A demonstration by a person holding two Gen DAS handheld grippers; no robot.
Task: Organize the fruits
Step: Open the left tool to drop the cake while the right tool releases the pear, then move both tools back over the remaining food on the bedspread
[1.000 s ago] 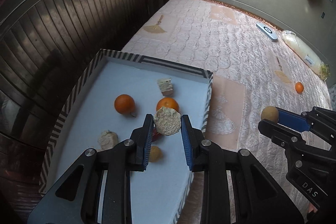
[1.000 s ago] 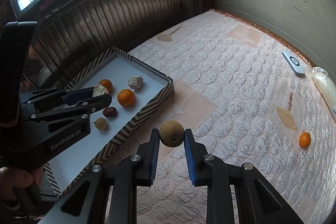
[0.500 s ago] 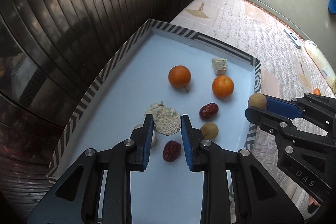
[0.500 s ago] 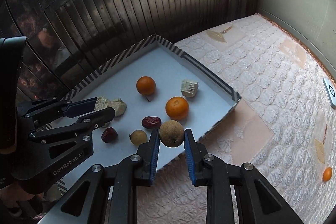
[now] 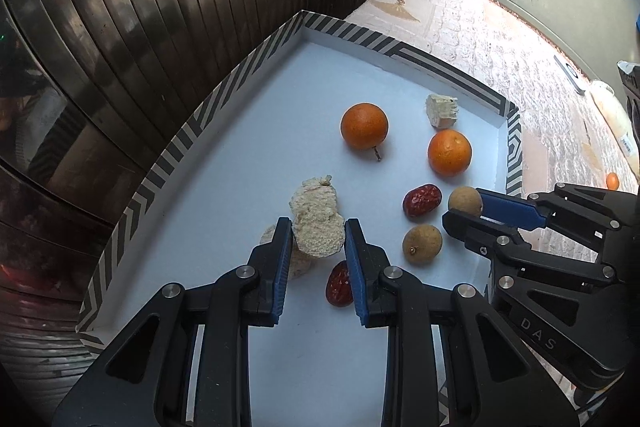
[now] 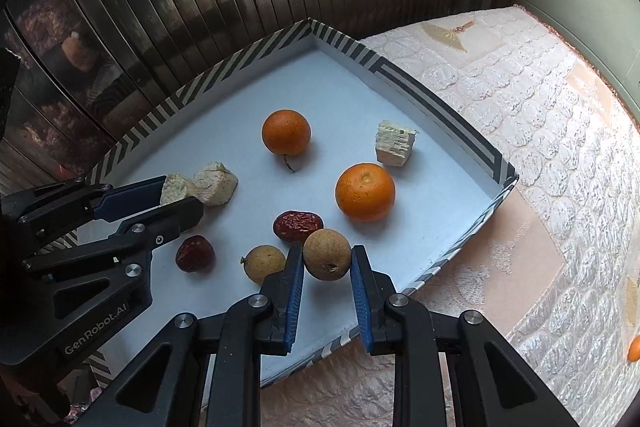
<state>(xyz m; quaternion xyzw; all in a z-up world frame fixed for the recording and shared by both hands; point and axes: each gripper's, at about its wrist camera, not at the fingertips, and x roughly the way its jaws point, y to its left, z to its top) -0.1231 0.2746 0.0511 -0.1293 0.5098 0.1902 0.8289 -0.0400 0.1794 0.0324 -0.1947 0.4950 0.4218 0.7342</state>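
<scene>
A white tray with a striped rim (image 5: 448, 67) (image 6: 440, 99) lies on a quilted mattress. In it are two oranges (image 5: 364, 126) (image 5: 449, 152), two red dates (image 5: 422, 200) (image 5: 339, 283), a brown longan (image 5: 422, 243) (image 6: 264, 263), a pale cube (image 5: 441, 111) and a pale chunk (image 6: 216, 183). My left gripper (image 5: 316, 239) (image 6: 176, 193) is shut on another pale crumbly chunk (image 5: 318, 235), low over the tray's left part. My right gripper (image 6: 326, 259) (image 5: 465, 203) is shut on a second longan (image 6: 327, 254), just above the tray beside a date (image 6: 298, 225).
A ribbed metal shutter (image 5: 200, 7) stands right behind the tray. The quilted mattress (image 6: 520, 147) spreads to the right, with a small orange (image 5: 612, 181) (image 6: 634, 349), a flat white device (image 5: 572, 75) and a clear bag (image 5: 612, 115) near the far wall.
Both grippers have swung left and down, from the mattress side to low over the tray, each keeping hold of its piece. The fruit in the tray has not moved.
</scene>
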